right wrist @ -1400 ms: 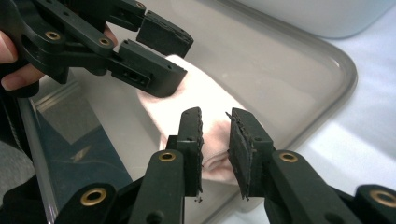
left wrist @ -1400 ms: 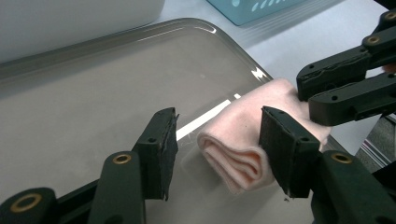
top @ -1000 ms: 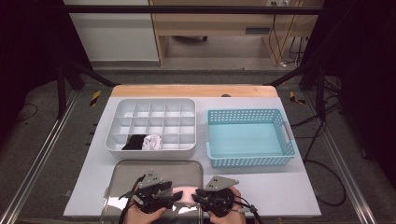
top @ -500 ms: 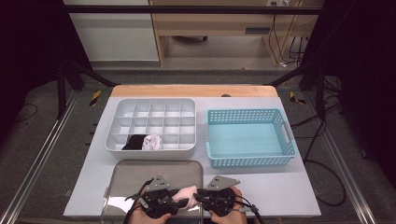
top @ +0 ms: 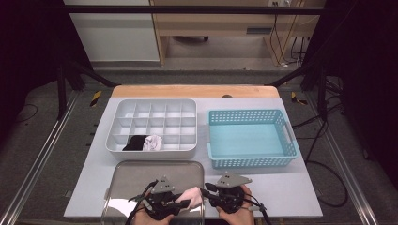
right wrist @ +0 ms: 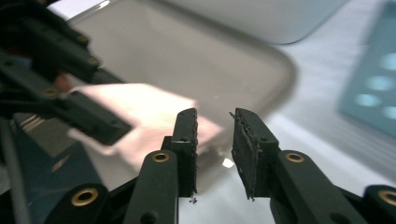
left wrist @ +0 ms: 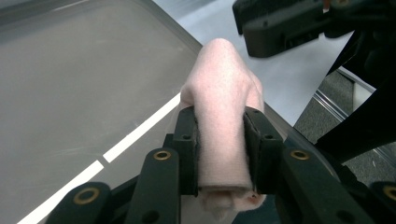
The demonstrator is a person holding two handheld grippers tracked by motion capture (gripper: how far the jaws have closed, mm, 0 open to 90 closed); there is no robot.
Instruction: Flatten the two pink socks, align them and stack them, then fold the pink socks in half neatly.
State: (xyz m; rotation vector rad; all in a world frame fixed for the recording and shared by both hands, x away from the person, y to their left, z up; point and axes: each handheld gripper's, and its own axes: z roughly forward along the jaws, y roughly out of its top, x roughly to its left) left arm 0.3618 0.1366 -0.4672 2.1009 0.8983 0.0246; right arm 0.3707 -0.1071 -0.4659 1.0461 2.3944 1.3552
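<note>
A pale pink sock (left wrist: pixel 219 88) is pinched between the jaws of my left gripper (left wrist: pixel 219 119), and its free end bulges out past the fingertips. From the high view the left gripper (top: pixel 180 204) holds the sock (top: pixel 192 194) over the near right corner of a metal tray (top: pixel 141 173). My right gripper (top: pixel 209 192) faces it from the right. Its jaws (right wrist: pixel 215 114) stand a little apart with nothing between them, close to the sock's end (right wrist: pixel 140 112).
A white compartment organizer (top: pixel 152 110) behind the tray holds a black sock (top: pixel 135 142) and a light sock (top: pixel 153 142) in its front row. A blue basket (top: pixel 251 138) stands to its right. The table's near edge runs just under both hands.
Both hands have drawn slightly toward the near edge, and the right gripper has drifted a little to the right. The pink sock stays in the left gripper.
</note>
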